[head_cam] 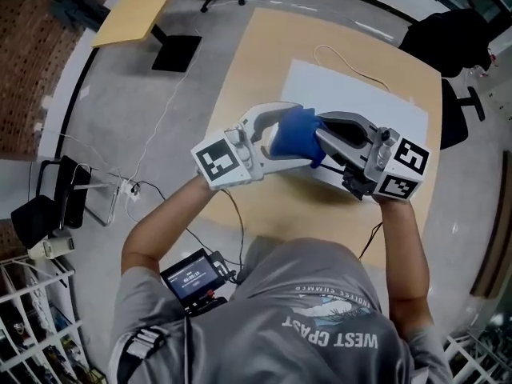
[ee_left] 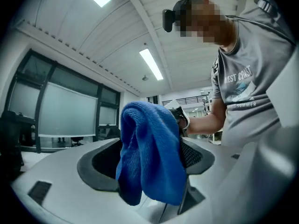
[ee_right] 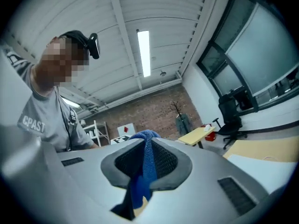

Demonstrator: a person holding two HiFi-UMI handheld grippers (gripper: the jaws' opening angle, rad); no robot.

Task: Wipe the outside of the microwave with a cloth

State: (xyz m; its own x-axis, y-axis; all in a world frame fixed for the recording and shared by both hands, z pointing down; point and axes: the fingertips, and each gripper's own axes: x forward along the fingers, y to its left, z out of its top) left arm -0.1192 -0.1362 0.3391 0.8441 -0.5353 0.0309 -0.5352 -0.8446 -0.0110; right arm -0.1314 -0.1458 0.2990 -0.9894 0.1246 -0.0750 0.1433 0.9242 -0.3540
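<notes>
PASSED ACROSS: A blue cloth (head_cam: pixel 294 130) is held up between two hand-held grippers above a light wooden table (head_cam: pixel 256 62). The tools are pointed tip to tip in front of a person (head_cam: pixel 320 318) in a grey T-shirt.

The cloth is clamped by the right hand-held gripper (head_cam: pixel 322 141), whose jaws are drawn nearly together on a thin fold of the fabric. In the right gripper view the fold is seen pinched between the two meshed pads (ee_right: pixel 164 160), with a loose end hanging below them.

The left hand-held gripper (head_cam: pixel 290 138) is spread wide, and the bunched body of the cloth is framed by its jaws. In the left gripper view the fabric is draped in the gap, close against the jaw on the right of the picture and well clear of the jaw on the left, so nothing is gripped by it.

A white rectangular surface (head_cam: pixel 360 94) is seen on the table just beyond and beneath the two tools; whether it is the microwave cannot be told. A thin cable (head_cam: pixel 344 61) is laid across the tabletop behind it.
</notes>
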